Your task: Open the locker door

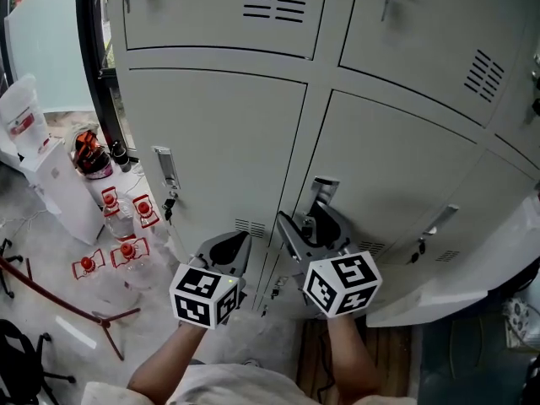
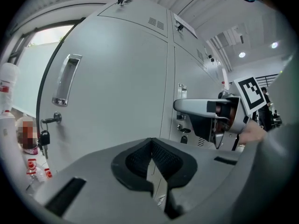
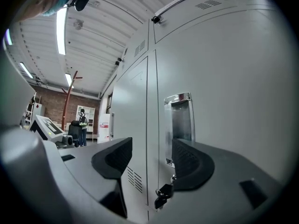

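The grey locker door [image 1: 388, 175] in front of me has a chrome recessed handle [image 1: 323, 190] at its left edge, with a key [image 1: 309, 224] in the lock just below. My right gripper [image 1: 310, 226] stands open close to that handle and lock, nothing pressed between its pads. In the right gripper view the handle [image 3: 180, 120] and the hanging key [image 3: 163, 197] sit just beyond the open right gripper [image 3: 152, 155]. My left gripper [image 1: 239, 241] hovers low at the seam beside the neighbouring door [image 1: 211, 142], shut and empty. The left gripper [image 2: 152, 143] shows its pads meeting.
The left door has its own handle [image 1: 165, 168] and key [image 1: 169, 206]. Bottles with red caps [image 1: 122, 226] and a red stand's legs [image 1: 76, 306] are on the floor at left. An open white door [image 1: 456, 285] juts out at lower right.
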`<state>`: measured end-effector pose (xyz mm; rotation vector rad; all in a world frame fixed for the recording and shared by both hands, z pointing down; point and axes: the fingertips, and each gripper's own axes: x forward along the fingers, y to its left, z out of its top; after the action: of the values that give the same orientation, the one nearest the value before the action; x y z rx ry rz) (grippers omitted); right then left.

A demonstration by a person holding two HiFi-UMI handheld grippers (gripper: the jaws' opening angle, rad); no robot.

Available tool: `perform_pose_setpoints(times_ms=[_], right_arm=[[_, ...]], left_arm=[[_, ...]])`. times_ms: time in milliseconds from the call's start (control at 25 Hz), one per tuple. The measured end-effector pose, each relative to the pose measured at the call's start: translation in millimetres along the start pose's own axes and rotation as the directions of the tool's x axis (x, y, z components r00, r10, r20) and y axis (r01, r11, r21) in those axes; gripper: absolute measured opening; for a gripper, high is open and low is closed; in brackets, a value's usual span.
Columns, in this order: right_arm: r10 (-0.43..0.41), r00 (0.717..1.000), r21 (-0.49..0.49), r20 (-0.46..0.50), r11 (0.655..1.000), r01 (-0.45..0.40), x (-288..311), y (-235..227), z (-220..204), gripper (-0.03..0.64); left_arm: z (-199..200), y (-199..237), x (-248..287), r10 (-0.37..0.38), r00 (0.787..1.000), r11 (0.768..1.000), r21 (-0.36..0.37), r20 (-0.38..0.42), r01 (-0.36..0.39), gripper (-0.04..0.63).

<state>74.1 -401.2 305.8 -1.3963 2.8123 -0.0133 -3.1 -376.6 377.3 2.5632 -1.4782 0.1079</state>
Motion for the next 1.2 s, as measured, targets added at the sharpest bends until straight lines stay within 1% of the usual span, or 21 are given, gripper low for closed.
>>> perform_pose_setpoints(times_ms=[280, 680, 880, 1200], right_arm=[[-0.058, 0.998, 0.009, 0.005, 0.998, 0.058, -11.0, 8.2, 0.1, 0.244], [-0.165, 0.986, 0.007, -0.002, 0.986, 0.165, -36.9, 24.4, 0.9, 0.244], [-0.195, 0.981, 0.01, 0.003, 0.981, 0.195, -57.2, 33.8, 0.6, 0.244], [-0.252, 0.968, 0.011, 0.006, 0.968, 0.252, -94.3, 43.7, 0.1, 0.244]], left_arm=[[3.9, -8.9, -2.6, -0.097, 0.995, 0.995, 0.016, -0.007, 0.097, 0.006], [3.6, -17.6, -16.3, -0.211, 0.977, 0.977, 0.014, -0.01, 0.212, 0.006], [0.0, -34.1, -18.3, -0.279, 0.96, 0.96, 0.015, -0.021, 0.279, 0.006], [-8.0, -70.8, -23.7, -0.392, 0.919, 0.919, 0.016, -0.043, 0.393, 0.006]])
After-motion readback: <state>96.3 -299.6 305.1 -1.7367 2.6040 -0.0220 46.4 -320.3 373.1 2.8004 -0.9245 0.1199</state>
